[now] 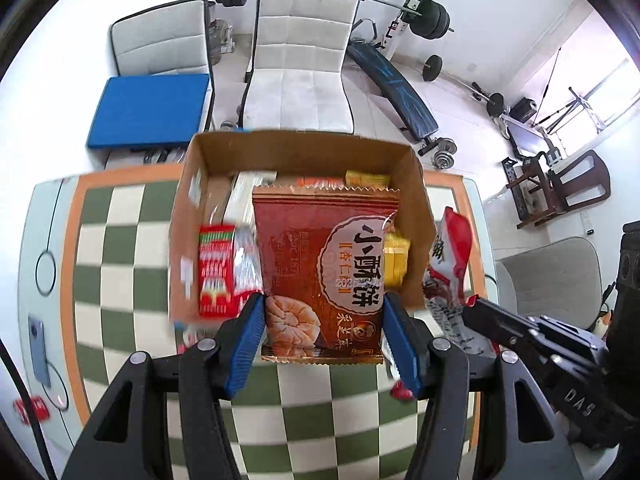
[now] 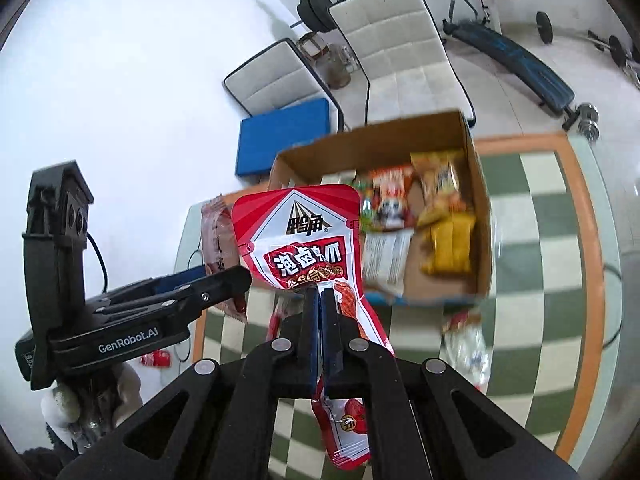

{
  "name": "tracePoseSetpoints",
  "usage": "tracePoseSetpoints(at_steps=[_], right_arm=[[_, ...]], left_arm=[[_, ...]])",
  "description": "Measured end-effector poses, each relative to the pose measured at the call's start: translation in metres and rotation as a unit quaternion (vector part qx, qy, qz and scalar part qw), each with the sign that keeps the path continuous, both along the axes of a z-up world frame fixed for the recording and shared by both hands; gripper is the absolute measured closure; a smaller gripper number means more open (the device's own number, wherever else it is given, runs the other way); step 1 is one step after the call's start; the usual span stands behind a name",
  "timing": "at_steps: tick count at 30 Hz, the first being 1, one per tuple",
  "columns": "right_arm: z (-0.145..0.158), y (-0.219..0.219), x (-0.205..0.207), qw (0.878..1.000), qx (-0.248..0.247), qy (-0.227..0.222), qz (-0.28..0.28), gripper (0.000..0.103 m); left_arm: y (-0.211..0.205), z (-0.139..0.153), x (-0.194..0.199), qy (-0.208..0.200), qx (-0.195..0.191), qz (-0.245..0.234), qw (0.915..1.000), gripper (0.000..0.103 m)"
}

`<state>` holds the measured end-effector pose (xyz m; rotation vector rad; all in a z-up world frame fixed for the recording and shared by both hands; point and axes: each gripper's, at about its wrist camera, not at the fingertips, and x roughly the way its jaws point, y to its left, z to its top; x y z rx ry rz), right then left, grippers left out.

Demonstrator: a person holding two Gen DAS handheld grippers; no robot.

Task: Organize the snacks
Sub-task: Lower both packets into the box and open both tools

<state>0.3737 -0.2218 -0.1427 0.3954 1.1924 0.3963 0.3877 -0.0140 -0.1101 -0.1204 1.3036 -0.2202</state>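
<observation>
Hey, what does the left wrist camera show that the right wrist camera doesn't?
Only the left wrist view shows the front of the brown pastry packet clamped in the left hand-held gripper, plus a phone on the table edge. Only the right wrist view shows the red snack pouch's front, pinched by the right hand-held gripper. Both show the cardboard box of snacks, the checkered tablecloth and two white chairs.

I am holding a brown pastry packet (image 1: 324, 276) flat above the open cardboard box (image 1: 416, 184) of snacks, and gripping a red-and-white pouch (image 2: 304, 236) upright beside it.
</observation>
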Motion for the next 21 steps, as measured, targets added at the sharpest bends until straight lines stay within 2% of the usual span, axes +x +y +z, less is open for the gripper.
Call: tracePoseSetpoints(at_steps=[5,11,14,18,20,21], right_arm=[[-0.02,0.003,0.05,1.0,-0.014,0.009,-0.009,0.101],[-0.064,0.006,0.087,0.999,-0.005,0.048,-0.025,0.101],[-0.087,0.008,0.099,0.997,-0.003,0.073,-0.033,0.101],[-0.116,0.017,0.109,0.992,-0.037,0.115,-0.026,0.098],[-0.123,0.021,0.109,0.991,-0.056,0.121,-0.023,0.093],[-0.125,0.022,0.109,0.99,-0.064,0.121,-0.023,0.08]], left_arm=[[-0.002,-0.026,0.041,0.026,0.0,-0.006,0.9996,0.047],[0.003,-0.073,0.072,0.094,-0.02,0.003,0.9954,0.047],[0.005,-0.1,0.08,0.136,-0.017,0.016,0.9905,0.046],[0.004,-0.127,0.086,0.153,0.005,0.003,0.9882,0.046],[0.003,-0.135,0.086,0.163,0.005,-0.002,0.9867,0.036],[0.003,-0.138,0.084,0.168,0.0,-0.005,0.9858,0.023]])
